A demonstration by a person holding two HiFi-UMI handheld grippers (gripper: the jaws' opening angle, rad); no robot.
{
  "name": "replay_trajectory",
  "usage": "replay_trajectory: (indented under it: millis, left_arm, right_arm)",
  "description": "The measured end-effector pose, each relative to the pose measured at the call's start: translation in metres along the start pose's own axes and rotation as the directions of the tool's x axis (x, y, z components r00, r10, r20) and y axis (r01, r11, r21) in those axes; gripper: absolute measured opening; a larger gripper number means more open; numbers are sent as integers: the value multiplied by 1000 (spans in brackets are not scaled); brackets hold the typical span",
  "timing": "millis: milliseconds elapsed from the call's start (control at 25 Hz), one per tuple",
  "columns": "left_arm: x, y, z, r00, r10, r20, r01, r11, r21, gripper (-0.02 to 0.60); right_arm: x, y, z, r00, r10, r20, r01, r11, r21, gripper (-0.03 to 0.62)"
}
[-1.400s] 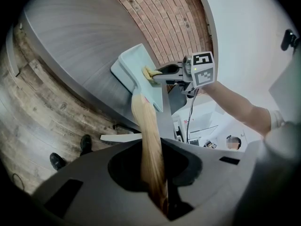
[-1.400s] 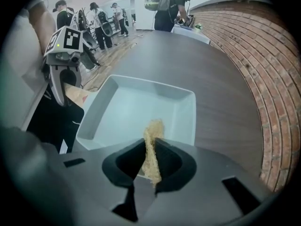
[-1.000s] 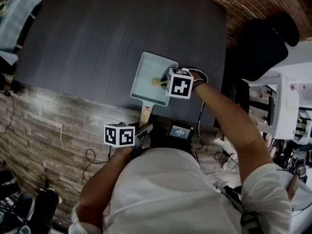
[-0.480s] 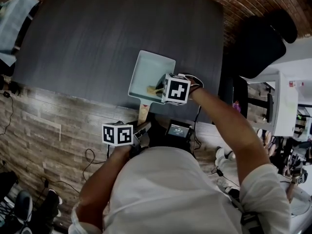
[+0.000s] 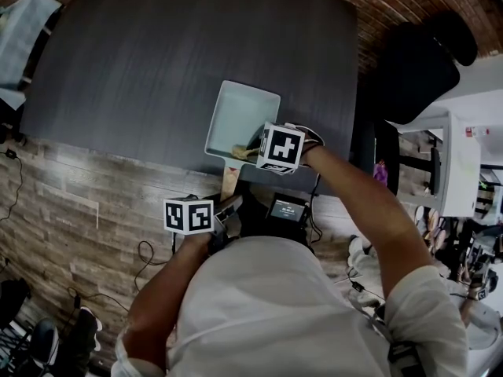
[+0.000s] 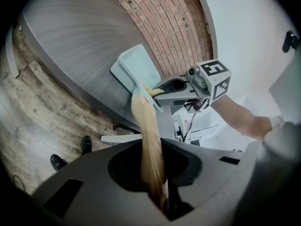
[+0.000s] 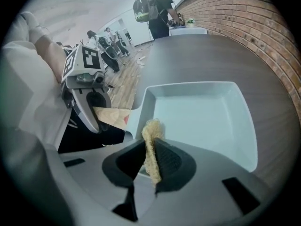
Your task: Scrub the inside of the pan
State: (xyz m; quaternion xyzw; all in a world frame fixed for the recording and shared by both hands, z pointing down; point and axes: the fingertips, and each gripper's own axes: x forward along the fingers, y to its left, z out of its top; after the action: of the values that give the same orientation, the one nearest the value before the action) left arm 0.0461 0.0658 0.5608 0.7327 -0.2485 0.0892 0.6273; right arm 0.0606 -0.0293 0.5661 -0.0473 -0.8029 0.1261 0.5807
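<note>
A pale blue square pan (image 5: 236,112) rests on the dark table (image 5: 157,61) near its front edge, its wooden handle (image 5: 228,183) sticking out over the floor. My left gripper (image 5: 226,209) is shut on that handle (image 6: 149,145), which runs straight out from between the jaws to the pan (image 6: 136,69). My right gripper (image 5: 253,151) is shut on a yellow scrub sponge (image 7: 150,147) that hangs over the near rim of the pan (image 7: 197,114), by the handle joint. The left gripper (image 7: 94,108) shows just left of it.
A black chair (image 5: 420,69) stands at the right of the table. A small device with a lit screen (image 5: 288,210) sits at the person's waist. Cables lie on the wooden floor (image 5: 71,226). People stand far off (image 7: 162,8) past the table end.
My right gripper has drawn the sponge back from the middle of the pan toward its near rim. The left gripper has kept still on the handle.
</note>
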Motion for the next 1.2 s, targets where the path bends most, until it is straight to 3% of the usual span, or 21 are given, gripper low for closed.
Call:
replay_trajectory:
  millis: [360,760,840,960,1200]
  left_arm:
    - [0,0,-1,1000,0,-3,0,1000,-1,66]
    - [1,-1,-1,1000,-11,-9,11,1000,-8,66]
    - [1,-1,-1,1000,-11,-13,11,1000,-4,66]
    - [1,-2,0,1000,-13,-14,13,1000,-3,66]
    - [1,-2,-1,1000,-17,-11,17,1000,-3,66]
  right_arm:
    - [0,5,5,998,35,58,-42,992,119,63]
    - [-4,7,11,994,61,87,-73,988,134,63]
    - [-11,-1,15,995,32,99,-43,993,110,63]
    - [-24,-31,27,988,-76,133,60,991,117,63]
    - [-39,-89,53,953,-250,173,215,956,199,63]
